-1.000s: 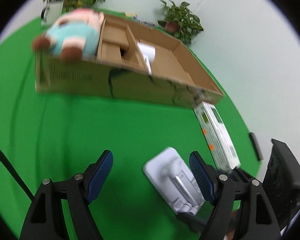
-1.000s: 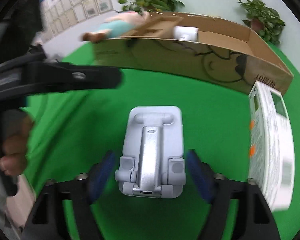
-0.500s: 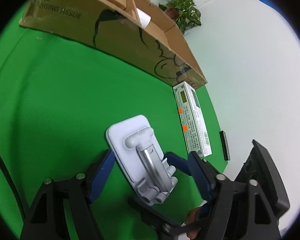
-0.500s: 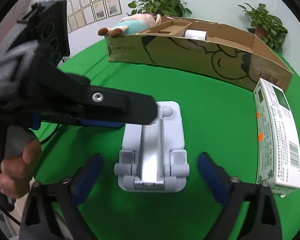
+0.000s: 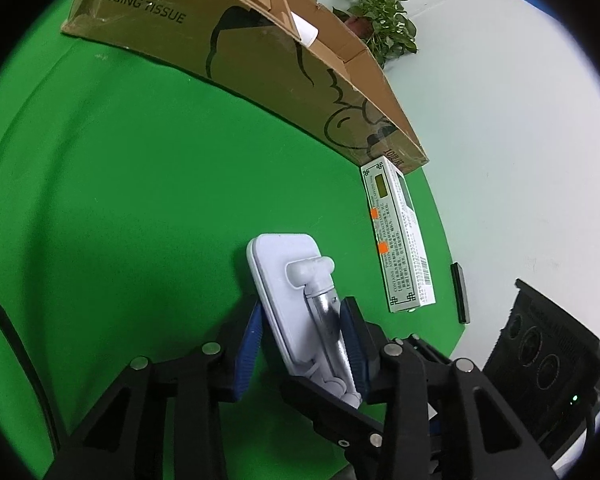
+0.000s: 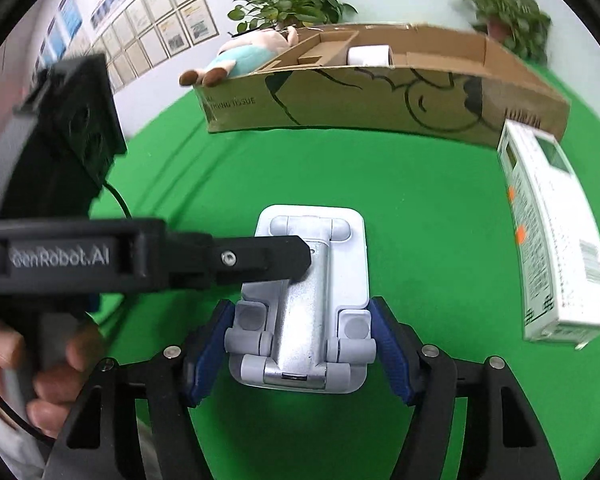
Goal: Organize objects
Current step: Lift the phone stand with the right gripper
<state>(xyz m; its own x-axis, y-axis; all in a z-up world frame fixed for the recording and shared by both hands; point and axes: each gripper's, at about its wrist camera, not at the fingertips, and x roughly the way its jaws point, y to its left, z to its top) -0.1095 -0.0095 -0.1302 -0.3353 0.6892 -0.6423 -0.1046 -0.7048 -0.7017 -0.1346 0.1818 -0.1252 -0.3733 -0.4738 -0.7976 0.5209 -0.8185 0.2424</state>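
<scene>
both tools were on the same object, a folded pale-grey phone stand (image 6: 306,300) lying flat on the green bench (image 6: 420,220). the right tool (image 6: 302,344) had its blue pads against the two sides of the stand's hinged end, clenched on it as far as the right wrist view showed. the left tool (image 5: 302,340) came in from the right tool's left side; its blue pads were closed in on the stand's metal arm and plate, one pad on each side, so it too looked to be grasping the stand, though the far contact was partly hidden.

ahead of both tools, well apart from the stand, stood the long cardboard box (image 6: 380,96) with its dividers; a white roll (image 6: 370,55) lay in a middle compartment and a plush toy (image 6: 244,58) rested at the box's far-left end. a white medicine carton (image 6: 552,232) lay on the bench to the right of the right tool, its far end near the box's right corner.

the step in hand seemed to be a two-handed hold on the stand, either to unfold it or to pass it between hands. the next move would probably call for one tool to keep the base steady while the other either let go or swung the arm, then a lift forward toward a free compartment of the box, clearing its near wall.
</scene>
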